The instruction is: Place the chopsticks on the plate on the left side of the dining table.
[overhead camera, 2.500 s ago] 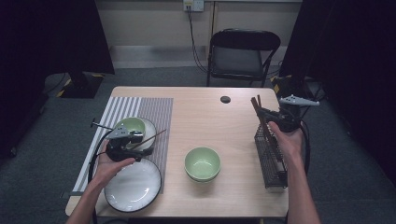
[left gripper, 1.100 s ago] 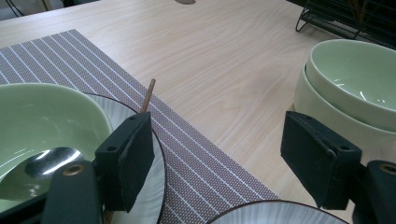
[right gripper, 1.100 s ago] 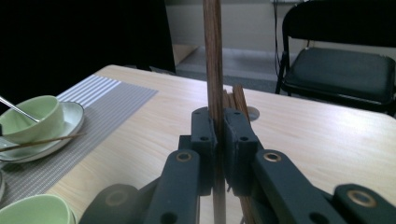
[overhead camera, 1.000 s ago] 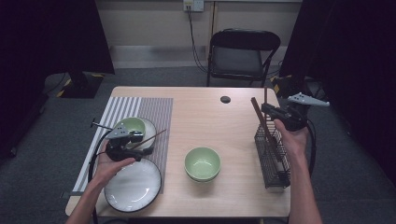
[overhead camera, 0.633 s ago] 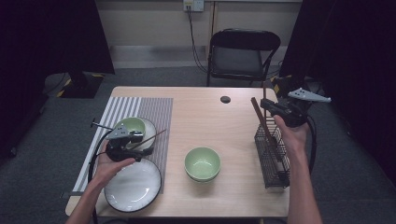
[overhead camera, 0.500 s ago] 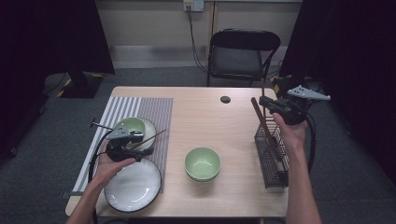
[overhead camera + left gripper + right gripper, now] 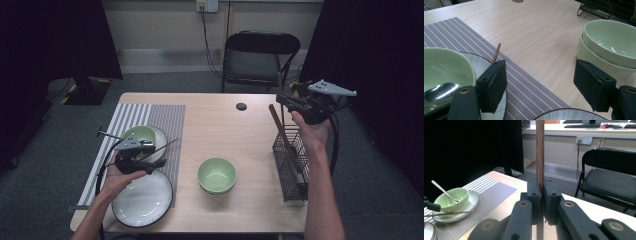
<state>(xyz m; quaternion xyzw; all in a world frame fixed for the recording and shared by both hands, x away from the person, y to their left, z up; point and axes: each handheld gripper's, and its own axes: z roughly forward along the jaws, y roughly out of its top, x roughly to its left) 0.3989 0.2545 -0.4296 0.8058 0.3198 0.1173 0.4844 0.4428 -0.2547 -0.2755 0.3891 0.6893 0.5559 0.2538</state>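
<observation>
Landmark: the stacked green bowls (image 7: 216, 175) mid-table. Far left of them lay a striped placemat (image 7: 145, 117) carrying a white saucer (image 7: 161, 145) with a small green bowl (image 7: 141, 136), spoon (image 7: 440, 90) inside, and one chopstick (image 7: 165, 146) resting across the saucer rim. The left gripper (image 7: 131, 156) hovered over that setting, jaws apart with nothing between them, parked above the edge of a big white plate (image 7: 142, 200) just left of the bowls. Right of the bowls stood a black wire utensil rack (image 7: 290, 167) with a dark stick (image 7: 282, 137) leaning out of it. Above the rack the right gripper (image 7: 289, 102) had its jaws clamped on a wooden chopstick (image 7: 540, 152), held upright, lower end apparently still near the rack top, hard to tell. Step looked like: second chopstick being pulled out of the rack. Next move probably calls for clearing the rack fully, carrying it leftward past the bowls, tilting it flat and laying it beside the first one on the saucer without knocking the spoon.
</observation>
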